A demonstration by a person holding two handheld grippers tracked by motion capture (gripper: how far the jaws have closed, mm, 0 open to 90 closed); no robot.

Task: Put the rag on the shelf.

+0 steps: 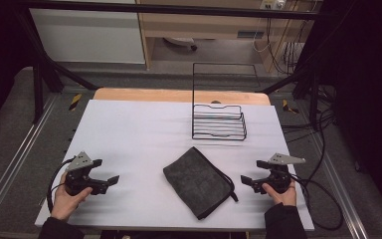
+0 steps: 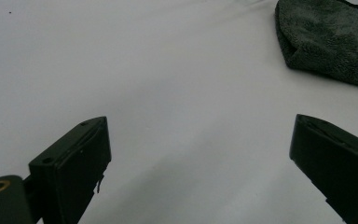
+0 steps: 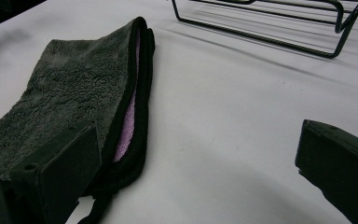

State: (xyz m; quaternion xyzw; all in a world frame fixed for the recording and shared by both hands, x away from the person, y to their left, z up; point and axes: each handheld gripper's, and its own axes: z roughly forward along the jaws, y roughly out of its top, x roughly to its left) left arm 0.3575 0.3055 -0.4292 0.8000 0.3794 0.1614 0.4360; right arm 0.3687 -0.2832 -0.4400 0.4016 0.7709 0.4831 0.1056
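Both sleeves are black. The left claw (image 1: 110,180) and right claw (image 1: 247,179) are black, each topped by a grey three-cornered plate and trailing a black cable. A brass-coloured ring sits beside the left claw's blocky jaw.

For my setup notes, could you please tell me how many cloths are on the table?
1. The folded grey cloth lies at the near middle of the table, between the two grippers and in front of the wire rack. Nothing looks hidden.
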